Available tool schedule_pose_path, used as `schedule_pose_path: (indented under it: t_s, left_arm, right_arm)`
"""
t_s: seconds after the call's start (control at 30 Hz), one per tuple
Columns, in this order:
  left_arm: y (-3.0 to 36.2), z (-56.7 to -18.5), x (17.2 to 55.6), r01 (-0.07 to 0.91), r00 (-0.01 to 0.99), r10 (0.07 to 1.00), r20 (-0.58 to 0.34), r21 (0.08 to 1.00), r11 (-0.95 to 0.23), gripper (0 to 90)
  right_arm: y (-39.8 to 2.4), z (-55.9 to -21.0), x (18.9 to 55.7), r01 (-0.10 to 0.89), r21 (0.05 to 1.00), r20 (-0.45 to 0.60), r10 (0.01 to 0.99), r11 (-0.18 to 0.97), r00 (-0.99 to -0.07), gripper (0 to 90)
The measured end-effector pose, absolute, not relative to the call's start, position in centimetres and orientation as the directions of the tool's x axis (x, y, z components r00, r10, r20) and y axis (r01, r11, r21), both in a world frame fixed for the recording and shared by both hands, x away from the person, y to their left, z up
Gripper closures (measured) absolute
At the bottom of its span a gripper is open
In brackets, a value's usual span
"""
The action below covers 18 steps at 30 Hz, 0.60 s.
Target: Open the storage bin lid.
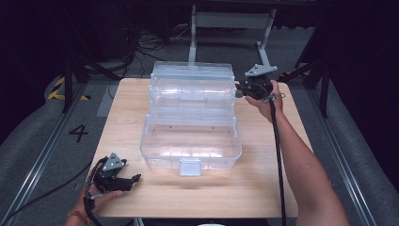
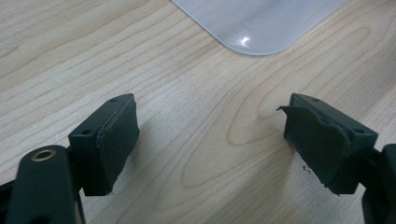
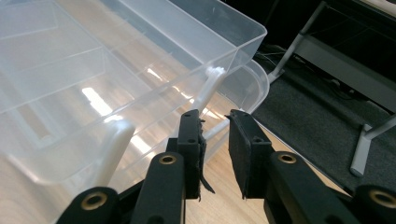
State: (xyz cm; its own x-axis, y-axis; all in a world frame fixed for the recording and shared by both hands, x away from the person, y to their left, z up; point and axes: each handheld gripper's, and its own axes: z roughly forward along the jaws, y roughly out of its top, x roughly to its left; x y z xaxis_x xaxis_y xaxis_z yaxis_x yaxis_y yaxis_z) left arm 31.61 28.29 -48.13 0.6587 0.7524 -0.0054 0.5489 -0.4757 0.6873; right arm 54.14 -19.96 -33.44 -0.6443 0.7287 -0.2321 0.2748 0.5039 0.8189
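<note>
My right gripper (image 3: 215, 140), narrowly parted, seemingly empty, sits beside the clear plastic tiered box (image 1: 190, 117); left gripper (image 2: 210, 140) spread over the wooden surface (image 2: 196, 154).

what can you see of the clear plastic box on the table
The clear plastic box is a see-through cantilever organiser, standing open on the wooden table. Its deep bottom tub sits nearest the person, with a small latch tab at its front rim. Stepped behind and above it are shallower trays with dividers, carried on thin white link arms. It looks empty. The right gripper is at its far right end, jaws slightly apart beside a link arm, not clearly touching it.
</note>
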Motion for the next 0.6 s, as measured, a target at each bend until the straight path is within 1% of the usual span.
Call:
schedule_pose_path:
  t_s: [0.3, 0.6]
  left_arm:
    - [28.3, -48.1, 31.6, 0.549, 0.659, 0.752, -0.005, 0.688, -0.476, 18.4]
    - [28.3, -48.1, 31.6, 0.548, 0.659, 0.752, -0.006, 0.688, -0.475, 18.4]
  right_arm:
    - [-20.7, -33.4, 52.8, 0.266, 0.819, -0.232, 0.717, 0.509, -0.658, 71.6]
    - [-21.7, -33.6, 51.0, 0.255, 0.806, -0.246, 0.694, 0.534, -0.676, 66.2]
